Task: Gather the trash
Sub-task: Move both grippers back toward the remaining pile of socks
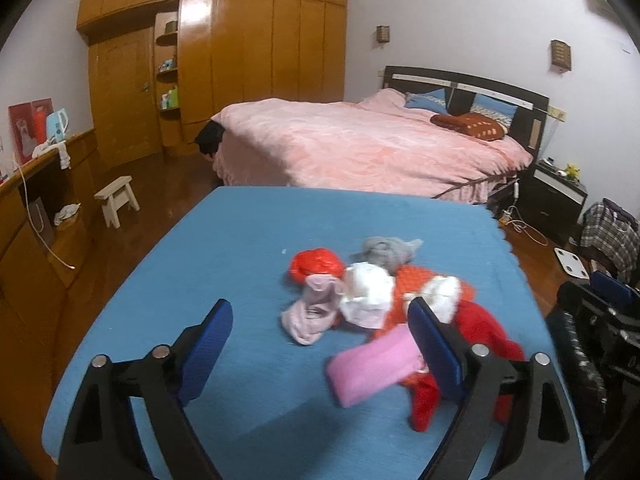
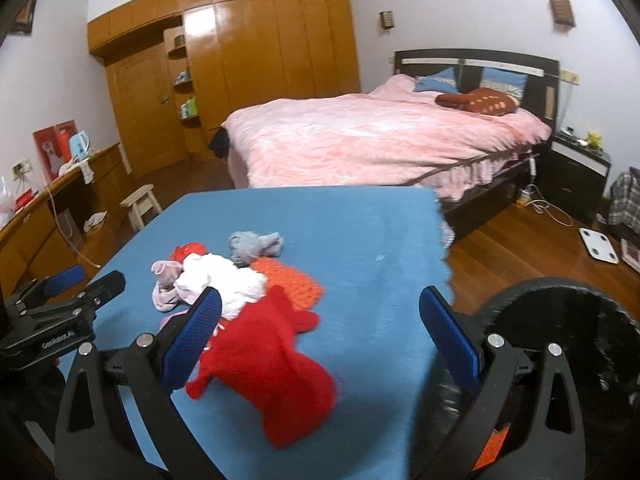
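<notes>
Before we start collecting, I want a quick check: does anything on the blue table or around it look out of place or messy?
Yes. A jumbled pile of crumpled red, pink, white, grey and orange items lies on the blue table. Across the room, a white cable dangles loose down the front of the wooden cabinet. Both grippers are open, holding nothing.

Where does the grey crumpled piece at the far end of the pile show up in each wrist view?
Left wrist: the grey crumpled piece lies right of centre, at the pile's far edge, beyond the white wad.
Right wrist: it lies left of centre, again at the pile's far edge.
Shared landmark: the orange cloth just in front of it.
</notes>
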A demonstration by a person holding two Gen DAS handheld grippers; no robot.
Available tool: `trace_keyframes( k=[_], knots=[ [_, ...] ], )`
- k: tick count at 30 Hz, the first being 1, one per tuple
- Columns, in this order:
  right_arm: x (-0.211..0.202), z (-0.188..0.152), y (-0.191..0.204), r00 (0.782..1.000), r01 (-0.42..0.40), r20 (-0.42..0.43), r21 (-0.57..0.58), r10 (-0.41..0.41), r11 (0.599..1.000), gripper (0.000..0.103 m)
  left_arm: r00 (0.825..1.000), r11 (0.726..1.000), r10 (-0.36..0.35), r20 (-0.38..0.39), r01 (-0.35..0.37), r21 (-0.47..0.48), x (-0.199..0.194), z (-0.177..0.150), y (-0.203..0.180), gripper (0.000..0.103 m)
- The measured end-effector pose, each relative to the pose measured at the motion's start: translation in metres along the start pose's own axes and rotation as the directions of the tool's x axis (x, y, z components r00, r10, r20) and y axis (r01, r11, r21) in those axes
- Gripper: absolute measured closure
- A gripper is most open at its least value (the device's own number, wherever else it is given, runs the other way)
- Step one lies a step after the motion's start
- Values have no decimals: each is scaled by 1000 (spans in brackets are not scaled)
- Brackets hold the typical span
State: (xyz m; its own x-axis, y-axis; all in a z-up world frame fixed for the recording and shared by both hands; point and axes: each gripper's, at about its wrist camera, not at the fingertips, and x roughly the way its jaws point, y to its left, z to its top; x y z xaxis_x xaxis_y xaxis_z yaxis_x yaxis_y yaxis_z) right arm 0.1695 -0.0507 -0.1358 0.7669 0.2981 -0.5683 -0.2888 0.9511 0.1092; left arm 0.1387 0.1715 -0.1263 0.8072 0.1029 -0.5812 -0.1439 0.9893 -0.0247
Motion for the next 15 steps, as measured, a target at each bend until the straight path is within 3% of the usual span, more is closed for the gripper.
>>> trace_keyframes(
  k=[6,15],
  knots=[
    [32,2,21,998,-48,-41,-21,47,999,21,999,999,32,-24,-33,-34,21,-1,24,21],
    [75,1,42,991,-98,-98,-26,95,995,32,998,998,40,-50,-42,-38,38,-5,38,25]
  ],
)
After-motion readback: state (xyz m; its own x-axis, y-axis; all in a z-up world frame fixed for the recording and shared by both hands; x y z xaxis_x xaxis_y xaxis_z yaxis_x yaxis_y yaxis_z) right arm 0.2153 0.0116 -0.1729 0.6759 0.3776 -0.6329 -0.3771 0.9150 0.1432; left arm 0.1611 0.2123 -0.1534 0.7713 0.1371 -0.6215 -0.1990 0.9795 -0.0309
